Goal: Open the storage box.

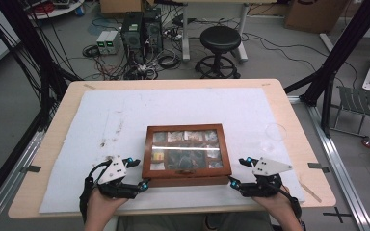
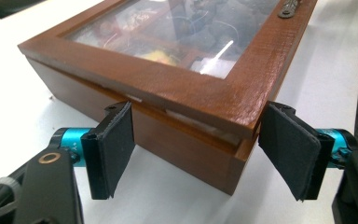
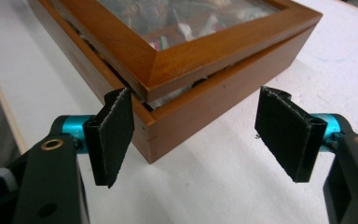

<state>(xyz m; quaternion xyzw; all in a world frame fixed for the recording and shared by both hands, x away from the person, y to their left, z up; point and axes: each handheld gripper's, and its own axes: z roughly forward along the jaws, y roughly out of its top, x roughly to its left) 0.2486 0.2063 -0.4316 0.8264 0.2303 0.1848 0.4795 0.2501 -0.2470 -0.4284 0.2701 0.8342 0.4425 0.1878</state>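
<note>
High view: unlabelled wooden box (image 1: 187, 155).

The table (image 1: 289, 139) is viewed from above the person's side by the high view, facing forward and down. The wooden box (image 1: 187, 153) is viewed at close range, low along the jaws, from opposite near corners (image 2: 242, 140) (image 3: 151, 133) by both gripper views.
</note>
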